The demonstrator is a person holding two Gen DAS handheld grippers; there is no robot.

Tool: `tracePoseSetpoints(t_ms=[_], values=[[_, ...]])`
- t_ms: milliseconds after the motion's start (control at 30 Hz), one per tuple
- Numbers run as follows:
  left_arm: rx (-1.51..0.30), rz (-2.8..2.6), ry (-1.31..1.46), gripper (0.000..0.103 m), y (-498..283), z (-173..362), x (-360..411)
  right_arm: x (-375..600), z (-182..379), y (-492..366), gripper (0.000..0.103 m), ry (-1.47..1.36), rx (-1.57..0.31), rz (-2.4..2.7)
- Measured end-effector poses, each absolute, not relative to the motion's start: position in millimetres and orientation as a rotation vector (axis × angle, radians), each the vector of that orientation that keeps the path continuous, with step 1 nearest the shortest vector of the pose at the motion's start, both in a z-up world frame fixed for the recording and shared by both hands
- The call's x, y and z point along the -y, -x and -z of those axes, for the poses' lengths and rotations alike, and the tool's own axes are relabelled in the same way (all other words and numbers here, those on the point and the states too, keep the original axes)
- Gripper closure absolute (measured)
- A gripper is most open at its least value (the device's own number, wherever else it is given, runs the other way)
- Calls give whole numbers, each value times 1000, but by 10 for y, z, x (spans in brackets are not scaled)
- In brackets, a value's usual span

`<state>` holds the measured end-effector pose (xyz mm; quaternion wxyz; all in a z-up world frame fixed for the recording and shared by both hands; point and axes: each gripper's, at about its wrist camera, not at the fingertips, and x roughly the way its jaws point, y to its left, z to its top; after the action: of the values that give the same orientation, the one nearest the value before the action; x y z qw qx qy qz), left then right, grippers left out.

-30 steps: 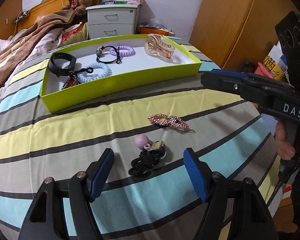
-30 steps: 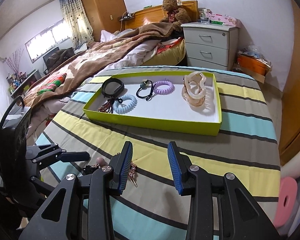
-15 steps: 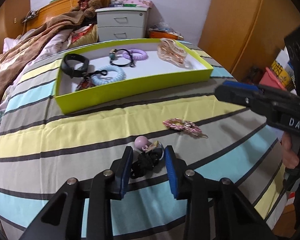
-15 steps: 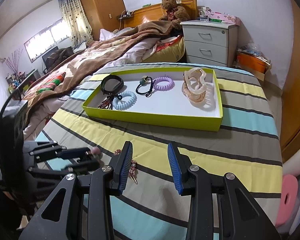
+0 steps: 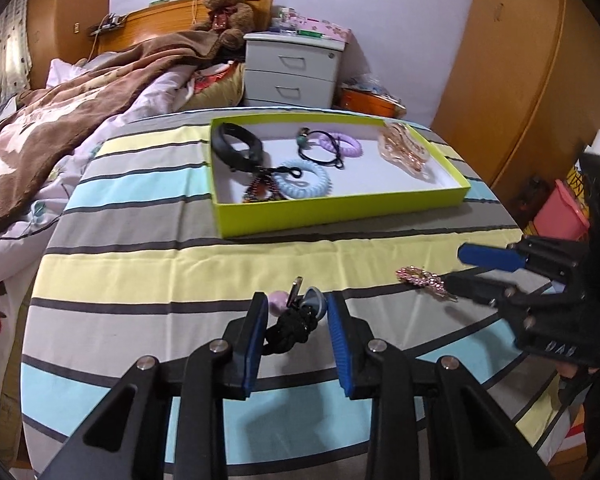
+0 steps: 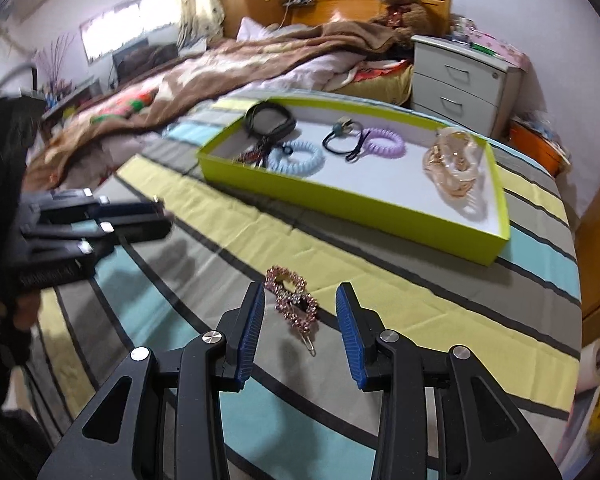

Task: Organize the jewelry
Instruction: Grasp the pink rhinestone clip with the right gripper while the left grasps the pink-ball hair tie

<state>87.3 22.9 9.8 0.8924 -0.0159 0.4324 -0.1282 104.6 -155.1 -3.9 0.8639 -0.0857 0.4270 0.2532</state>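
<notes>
Striped tablecloth [image 5: 140, 264], green tray [image 5: 340, 216] at far side. Left gripper [image 5: 298, 332] clamped on black hair tie [image 5: 290, 326], near side of tray. Right gripper [image 6: 300, 320] opening, straddling pink rhinestone clip [image 6: 294, 306], no contact. Step: pickup. Next: carry tie over tray rim, release.

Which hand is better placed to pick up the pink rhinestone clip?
Right. Its tongs are opening with the clip lying between them on the cloth, untouched. The left tongs already grip the black hair tie.
</notes>
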Motion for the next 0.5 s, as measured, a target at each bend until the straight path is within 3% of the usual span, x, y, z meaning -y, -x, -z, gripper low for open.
tracePoseSetpoints(t_ms=[500], values=[[-901,234,62,71,-900,-78,-370,1378,227,-1083,59,279,-934,-499]])
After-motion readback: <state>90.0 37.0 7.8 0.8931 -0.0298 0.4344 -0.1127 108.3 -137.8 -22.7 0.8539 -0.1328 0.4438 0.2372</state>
